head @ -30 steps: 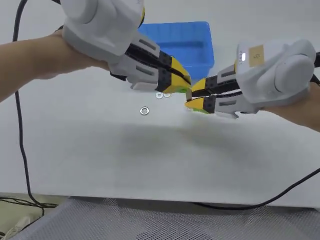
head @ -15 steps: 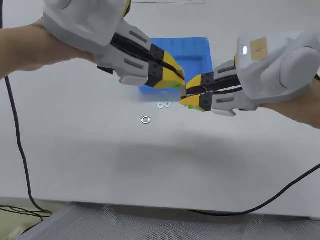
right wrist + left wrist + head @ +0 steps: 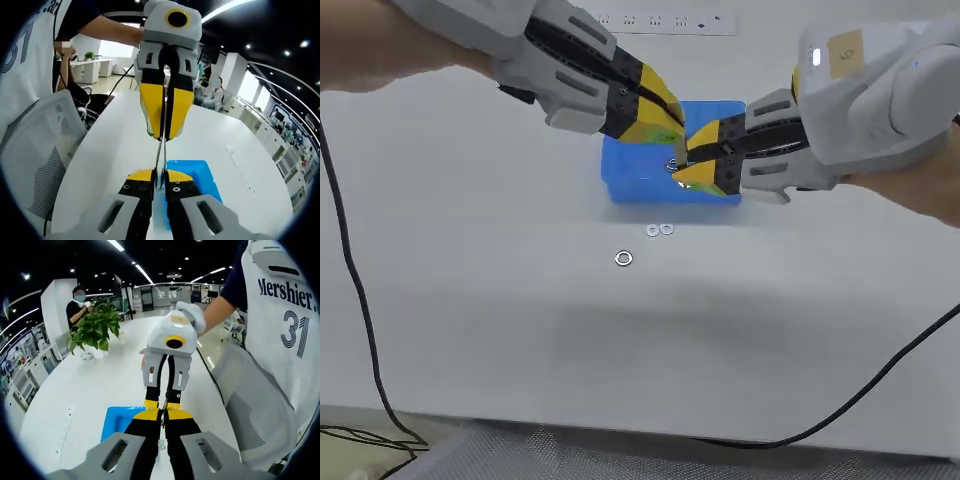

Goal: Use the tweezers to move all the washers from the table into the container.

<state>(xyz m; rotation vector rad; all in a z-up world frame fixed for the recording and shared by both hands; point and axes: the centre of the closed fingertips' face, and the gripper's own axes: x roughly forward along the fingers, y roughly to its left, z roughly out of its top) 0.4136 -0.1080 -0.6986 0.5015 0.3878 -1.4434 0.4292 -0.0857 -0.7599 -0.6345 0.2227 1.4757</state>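
Both the left gripper (image 3: 672, 135) and the right gripper (image 3: 692, 170), jaws pinched on the tweezers (image 3: 161, 145), meet above the blue container (image 3: 650, 190). Three washers (image 3: 624, 259) wait on the surface (image 3: 520, 310) nearby. A loosened squeeze could drop the tweezers.

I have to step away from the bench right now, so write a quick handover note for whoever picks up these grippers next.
Left gripper: shut on the tweezers, above the blue container.
Right gripper: shut on the same tweezers, tip to tip with the left one.
Washers: three on the table in front of the container, a pair side by side and a single washer nearer the person.
Done: cannot tell whether any washer is in the container or at the tweezers' tips.
Left: move those three in.
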